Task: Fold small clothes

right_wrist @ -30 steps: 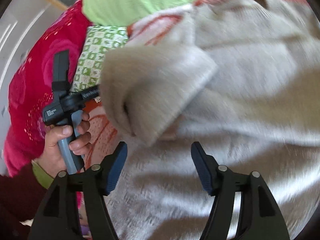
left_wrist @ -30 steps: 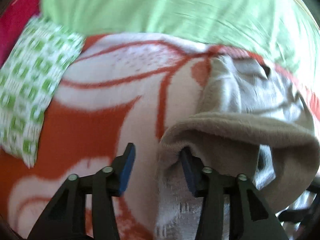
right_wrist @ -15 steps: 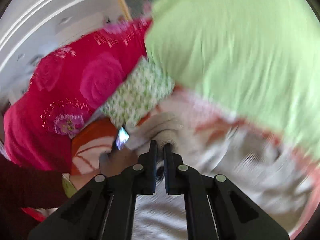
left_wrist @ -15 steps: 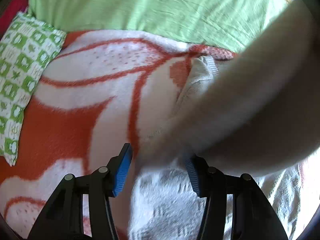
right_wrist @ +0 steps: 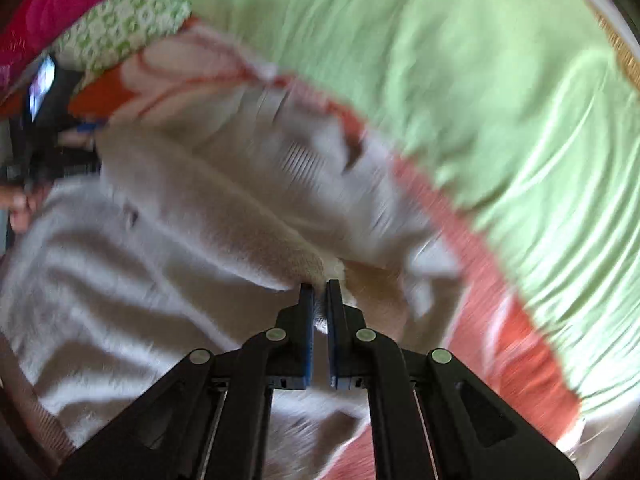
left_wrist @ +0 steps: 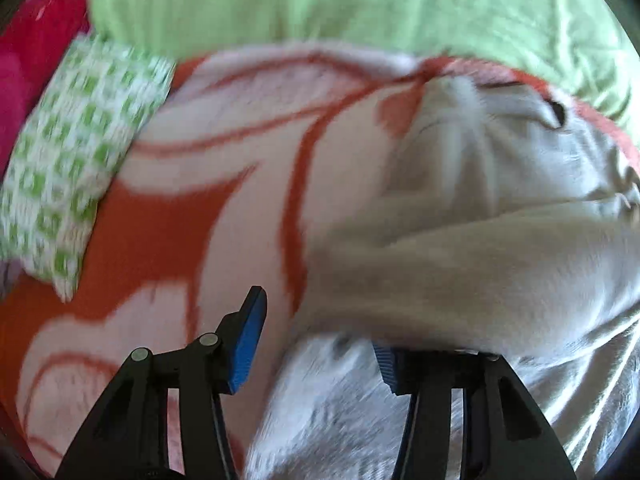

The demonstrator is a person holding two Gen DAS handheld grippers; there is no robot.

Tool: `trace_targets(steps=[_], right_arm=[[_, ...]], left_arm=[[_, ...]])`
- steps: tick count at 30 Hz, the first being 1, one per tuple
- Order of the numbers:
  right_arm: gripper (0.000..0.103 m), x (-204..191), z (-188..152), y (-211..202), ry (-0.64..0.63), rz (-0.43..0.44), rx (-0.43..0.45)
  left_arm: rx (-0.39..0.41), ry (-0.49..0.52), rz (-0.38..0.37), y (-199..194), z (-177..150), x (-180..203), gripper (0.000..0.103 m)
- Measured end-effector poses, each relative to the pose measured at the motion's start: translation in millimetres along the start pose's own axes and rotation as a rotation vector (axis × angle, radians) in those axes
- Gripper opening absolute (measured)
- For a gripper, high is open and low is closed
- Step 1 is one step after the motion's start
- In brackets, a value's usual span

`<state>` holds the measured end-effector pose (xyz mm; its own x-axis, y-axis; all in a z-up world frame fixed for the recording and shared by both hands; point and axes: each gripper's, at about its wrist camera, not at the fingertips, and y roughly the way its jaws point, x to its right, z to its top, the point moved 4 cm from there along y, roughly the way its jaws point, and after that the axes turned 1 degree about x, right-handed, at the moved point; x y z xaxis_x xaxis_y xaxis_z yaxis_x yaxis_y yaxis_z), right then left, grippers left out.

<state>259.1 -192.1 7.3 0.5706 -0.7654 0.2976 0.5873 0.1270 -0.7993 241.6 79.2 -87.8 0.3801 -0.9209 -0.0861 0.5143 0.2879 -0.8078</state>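
A green sheet (right_wrist: 460, 80) lies beyond an orange-and-white blanket (left_wrist: 168, 232). On the blanket lies the grey garment (right_wrist: 132, 240), one fold raised. The right gripper (right_wrist: 318, 292) has its jaws clamped on that fold's edge. The left gripper (left_wrist: 316, 344) has its jaws apart around the garment's edge.

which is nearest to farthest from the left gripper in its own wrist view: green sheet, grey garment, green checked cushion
1. grey garment, draped over the right finger of the left gripper.
2. green checked cushion, off to the left on the orange and white blanket.
3. green sheet, across the top of the view, beyond the blanket.
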Motion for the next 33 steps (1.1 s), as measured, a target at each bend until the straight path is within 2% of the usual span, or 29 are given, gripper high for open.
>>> trace_targets(steps=[2,4,7,9,10,11,13,15,18,21,22,23,24,25,26,27,30,33], right_arm=[[0.007,-12,-18,28,0.03,0.085,-0.129],[0.008,-15,-25,40,0.053,0.086,-0.185],[0.012,-4,-7,19,0.156,0.135,-0.103],[0.023,9,16,-8,0.276,0.252,0.024],[0.045,12,25,-17,0.32,0.31,0.077],[0.062,15,38,-23,0.363,0.388,0.136],[0.063,10,62,-21,0.404,0.492,0.182],[0.063,-2,83,-1,0.425,0.536,0.174],[0.061,-21,118,49,0.479,0.595,0.15],[0.054,-40,132,81,0.493,0.626,0.137],[0.054,-49,138,93,0.489,0.621,0.114],[0.049,-55,141,105,0.477,0.631,0.091],[0.041,-59,143,116,0.493,0.657,0.066],[0.019,-59,146,121,0.502,0.673,0.048],[0.007,-60,150,123,0.508,0.689,0.037],[0.007,-63,155,120,0.495,0.704,0.05],[0.006,-70,184,89,0.363,0.702,0.163],[0.006,-72,223,67,0.284,0.657,0.272]], left_arm=[[-0.059,-0.071,-0.055,8,-13,-13,0.049],[-0.071,-0.107,-0.088,5,-19,-21,0.049],[-0.077,-0.147,-0.116,-8,-25,-33,0.048],[-0.09,-0.213,-0.198,-19,-29,-41,0.048],[-0.098,-0.237,-0.239,-22,-30,-41,0.048],[-0.105,-0.261,-0.278,-27,-30,-40,0.048],[-0.135,-0.303,-0.359,-30,-26,-35,0.05],[-0.165,-0.346,-0.432,-30,-20,-29,0.05],[-0.22,-0.402,-0.529,-26,-13,-21,0.051],[-0.264,-0.432,-0.541,-21,-12,-18,0.051],[-0.279,-0.456,-0.564,-20,-11,-18,0.051],[-0.289,-0.477,-0.581,-17,-10,-18,0.051],[-0.29,-0.499,-0.599,-18,-9,-19,0.051],[-0.287,-0.511,-0.615,-20,-9,-20,0.051],[-0.283,-0.52,-0.632,-23,-10,-21,0.051],[-0.283,-0.529,-0.648,-23,-11,-22,0.051],[-0.278,-0.571,-0.677,-21,-11,-29,0.052],[-0.267,-0.593,-0.651,-13,-7,-35,0.053]])
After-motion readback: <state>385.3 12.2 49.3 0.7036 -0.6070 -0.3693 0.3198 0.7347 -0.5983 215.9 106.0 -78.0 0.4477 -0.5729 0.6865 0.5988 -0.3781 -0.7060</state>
